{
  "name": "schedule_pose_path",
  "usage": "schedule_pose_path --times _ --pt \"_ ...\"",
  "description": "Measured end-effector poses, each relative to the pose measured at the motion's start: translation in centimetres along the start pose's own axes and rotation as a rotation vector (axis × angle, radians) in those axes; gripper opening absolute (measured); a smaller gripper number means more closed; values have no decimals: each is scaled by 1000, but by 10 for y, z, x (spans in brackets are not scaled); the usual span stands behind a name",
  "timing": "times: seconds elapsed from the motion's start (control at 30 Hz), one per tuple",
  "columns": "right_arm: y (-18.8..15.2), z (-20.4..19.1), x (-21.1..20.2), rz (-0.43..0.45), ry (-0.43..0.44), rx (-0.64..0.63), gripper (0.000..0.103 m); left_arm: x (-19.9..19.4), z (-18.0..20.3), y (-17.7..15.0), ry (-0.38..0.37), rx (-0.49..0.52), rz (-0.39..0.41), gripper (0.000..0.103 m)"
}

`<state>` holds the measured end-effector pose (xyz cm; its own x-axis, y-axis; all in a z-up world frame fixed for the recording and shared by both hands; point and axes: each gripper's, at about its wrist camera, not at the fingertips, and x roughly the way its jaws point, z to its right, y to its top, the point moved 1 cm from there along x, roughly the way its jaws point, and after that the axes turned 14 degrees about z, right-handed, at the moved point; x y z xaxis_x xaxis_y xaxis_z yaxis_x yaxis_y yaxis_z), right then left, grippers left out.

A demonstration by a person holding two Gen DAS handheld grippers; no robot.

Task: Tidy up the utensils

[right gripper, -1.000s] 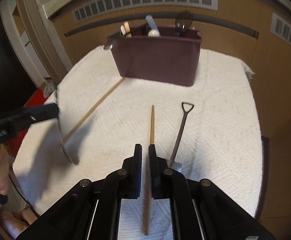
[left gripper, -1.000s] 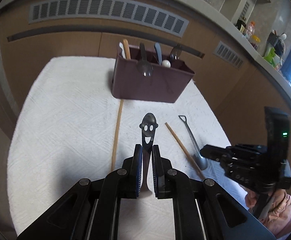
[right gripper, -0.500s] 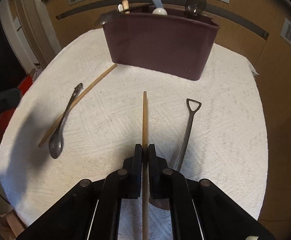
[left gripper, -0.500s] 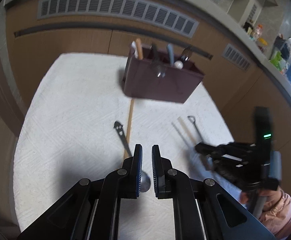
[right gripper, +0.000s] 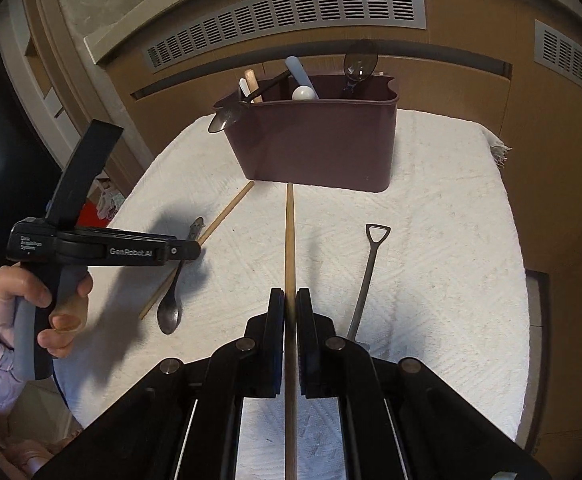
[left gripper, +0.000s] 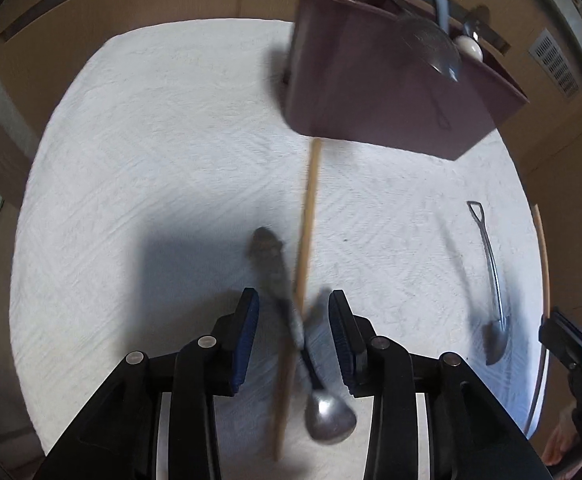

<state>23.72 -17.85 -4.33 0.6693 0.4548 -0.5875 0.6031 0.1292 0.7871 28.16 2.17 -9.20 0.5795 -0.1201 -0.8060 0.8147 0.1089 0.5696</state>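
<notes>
The left gripper (left gripper: 293,332) hangs over the white-clothed table (left gripper: 151,152), its jaws opening and pressing on nothing, with a smiley-handled spoon (left gripper: 329,420) and a wooden chopstick (left gripper: 307,224) lying crossed on the cloth between them. The right gripper (right gripper: 287,312) is clenched on a second chopstick (right gripper: 289,236), which points toward 12 o'clock at the maroon utensil bin (right gripper: 315,144). A shovel-shaped spoon (right gripper: 367,272) lies on the cloth at about 1 o'clock of that gripper.
</notes>
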Motion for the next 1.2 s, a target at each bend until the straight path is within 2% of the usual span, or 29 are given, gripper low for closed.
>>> schedule_pose_path --times 0.07,0.1,0.13,0.23,0.37,0.57,0.7,0.73,0.77,0.87,0.97,1.1,1.2 --pt "0 0 0 14 -16 -6 5 3 12 -2 22 74 41 25" --pt "0 0 2 20 -19 -5 5 3 14 -4 38 98 67 15" --pt "0 1 2 25 -19 -1 5 1 14 -8 34 96 96 11" --pt "2 0 -3 38 -11 6 5 -20 8 -18 -8 50 167 11" --pt "3 -3 -15 71 8 11 5 -74 4 -31 -80 10 303 11" --pt "6 -9 -37 133 22 23 5 -127 4 -27 -130 -10 456 11" --pt "22 -8 -48 196 23 29 5 -155 10 -2 -179 -4 533 11" --pt "29 -8 -52 220 20 21 5 -165 11 9 -193 5 563 6" --pt "39 -9 -58 250 17 10 5 -176 13 22 -205 16 599 3" --pt "78 -13 -73 340 -3 -52 5 -205 20 63 -228 53 677 3" --pt "123 -16 -80 425 -41 -105 5 -219 23 107 -209 76 742 3" --pt "160 -7 -83 470 -34 -71 5 -212 14 128 -194 64 736 3" --pt "159 -1 -80 473 -52 -76 5 -185 2 121 -177 60 656 5"
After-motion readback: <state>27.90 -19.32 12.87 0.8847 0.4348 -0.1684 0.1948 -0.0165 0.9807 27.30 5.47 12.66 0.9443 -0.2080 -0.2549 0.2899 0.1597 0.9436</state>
